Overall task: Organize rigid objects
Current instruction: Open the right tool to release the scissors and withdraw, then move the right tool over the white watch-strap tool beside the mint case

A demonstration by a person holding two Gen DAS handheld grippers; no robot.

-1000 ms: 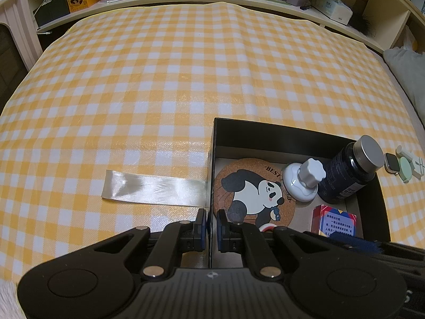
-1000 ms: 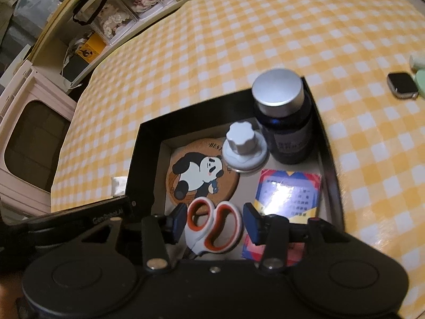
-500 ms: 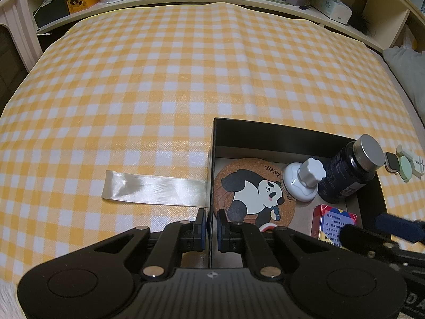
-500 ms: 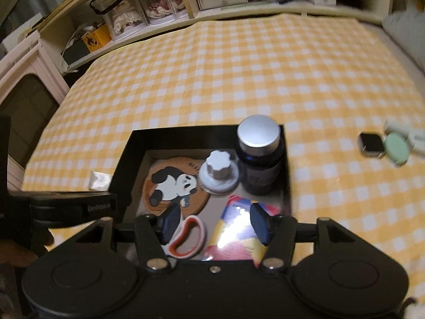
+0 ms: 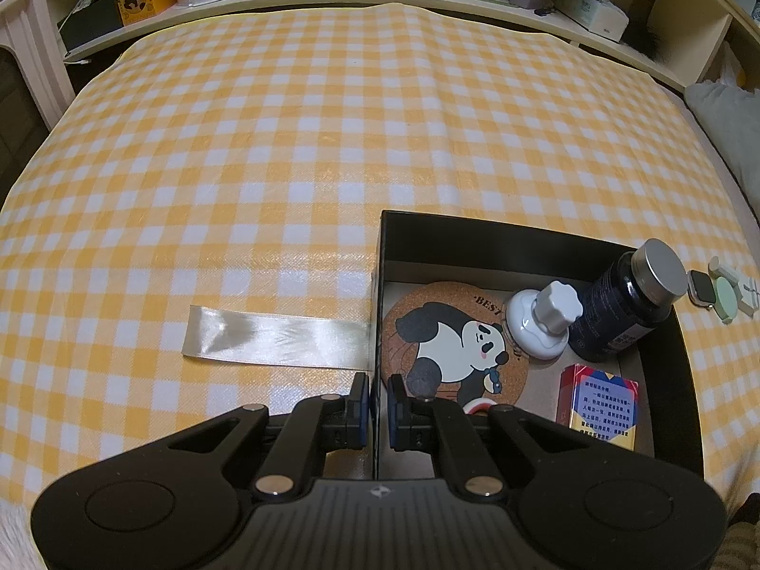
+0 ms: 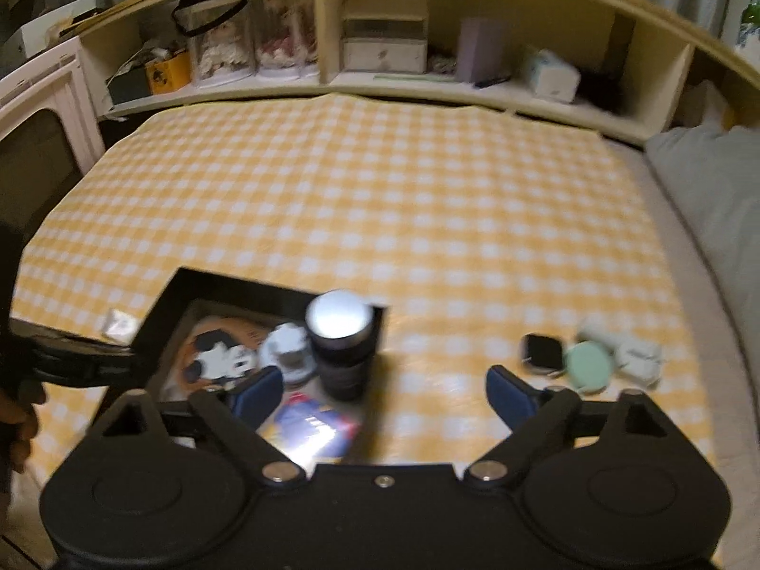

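— Inspector: State the supporting surface.
— Assistant: A bed spread with a yellow-and-white checked cloth (image 5: 332, 142).
— Inspector: Items lying directly on it?
— Assistant: A black open-topped rectangular box (image 5: 522, 232); a pale satin ribbon strip (image 5: 275, 339) flat at its left wall; to its right, well apart, a small square smartwatch face (image 6: 541, 351), a round mint-green case (image 6: 588, 365) and a white object (image 6: 634, 356), clustered.

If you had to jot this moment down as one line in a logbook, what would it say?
left gripper: shut on black box wall | right gripper: fingers opening, empty | in box: panda coaster, dark bottle | outside: smartwatch
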